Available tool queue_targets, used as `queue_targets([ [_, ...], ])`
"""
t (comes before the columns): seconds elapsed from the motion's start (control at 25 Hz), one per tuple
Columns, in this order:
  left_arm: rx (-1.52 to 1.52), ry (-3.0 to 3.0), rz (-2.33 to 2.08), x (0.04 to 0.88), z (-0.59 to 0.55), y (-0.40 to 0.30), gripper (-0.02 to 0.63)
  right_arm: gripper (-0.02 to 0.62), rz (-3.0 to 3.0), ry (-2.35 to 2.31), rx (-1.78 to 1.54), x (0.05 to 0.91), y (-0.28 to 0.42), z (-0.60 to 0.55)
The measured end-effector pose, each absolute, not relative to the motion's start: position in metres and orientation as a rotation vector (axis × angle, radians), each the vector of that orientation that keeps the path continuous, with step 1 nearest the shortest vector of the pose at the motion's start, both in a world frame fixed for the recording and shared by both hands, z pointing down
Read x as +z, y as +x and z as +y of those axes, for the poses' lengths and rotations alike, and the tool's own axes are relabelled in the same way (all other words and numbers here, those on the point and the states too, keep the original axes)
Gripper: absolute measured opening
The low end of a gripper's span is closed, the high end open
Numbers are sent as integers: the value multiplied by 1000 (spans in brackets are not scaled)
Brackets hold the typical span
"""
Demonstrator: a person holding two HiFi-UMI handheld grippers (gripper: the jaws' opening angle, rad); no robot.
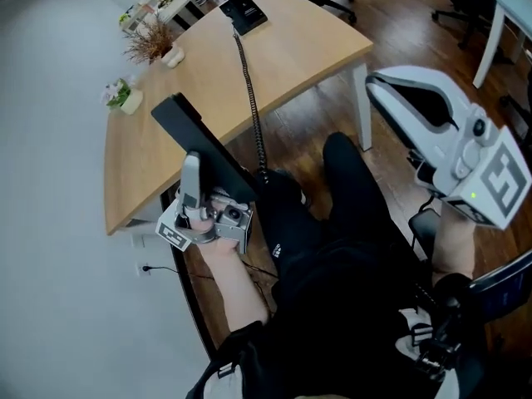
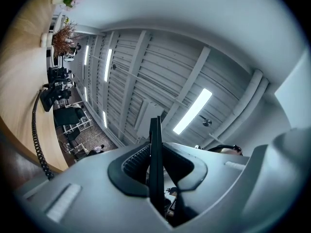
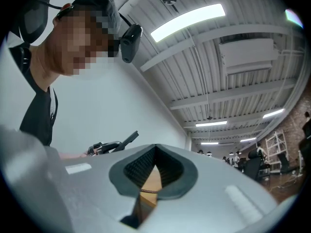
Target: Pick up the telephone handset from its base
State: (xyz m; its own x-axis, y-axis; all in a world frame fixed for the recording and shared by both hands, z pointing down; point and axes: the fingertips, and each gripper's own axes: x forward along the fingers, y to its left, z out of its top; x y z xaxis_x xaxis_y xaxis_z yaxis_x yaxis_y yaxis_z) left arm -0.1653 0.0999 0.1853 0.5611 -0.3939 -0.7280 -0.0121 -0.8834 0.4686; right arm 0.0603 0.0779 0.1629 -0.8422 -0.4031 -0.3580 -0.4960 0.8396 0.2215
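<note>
Pulling harder on the handset [image 1: 204,152], pinched by the left gripper's [image 1: 198,169] fingers [image 1: 192,177] over the near desk [image 1: 307,40] edge, could tighten the cord [image 1: 249,98] and drag the distant base [image 1: 243,12]; the right gripper's [image 1: 378,86] fingers are pressed together, empty.

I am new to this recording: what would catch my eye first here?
The black handset is clamped in the left tool, at the near table edge. Its coiled cord stretches across the wooden table to the phone base at the far end. The right tool hangs shut and empty at the right.
</note>
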Motion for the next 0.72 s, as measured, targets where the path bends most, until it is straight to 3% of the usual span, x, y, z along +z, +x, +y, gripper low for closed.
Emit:
queue_targets([
  [0.72, -1246, 2394, -361, 182, 103, -165, 80, 3, 2748, -668, 494, 164, 55, 82],
])
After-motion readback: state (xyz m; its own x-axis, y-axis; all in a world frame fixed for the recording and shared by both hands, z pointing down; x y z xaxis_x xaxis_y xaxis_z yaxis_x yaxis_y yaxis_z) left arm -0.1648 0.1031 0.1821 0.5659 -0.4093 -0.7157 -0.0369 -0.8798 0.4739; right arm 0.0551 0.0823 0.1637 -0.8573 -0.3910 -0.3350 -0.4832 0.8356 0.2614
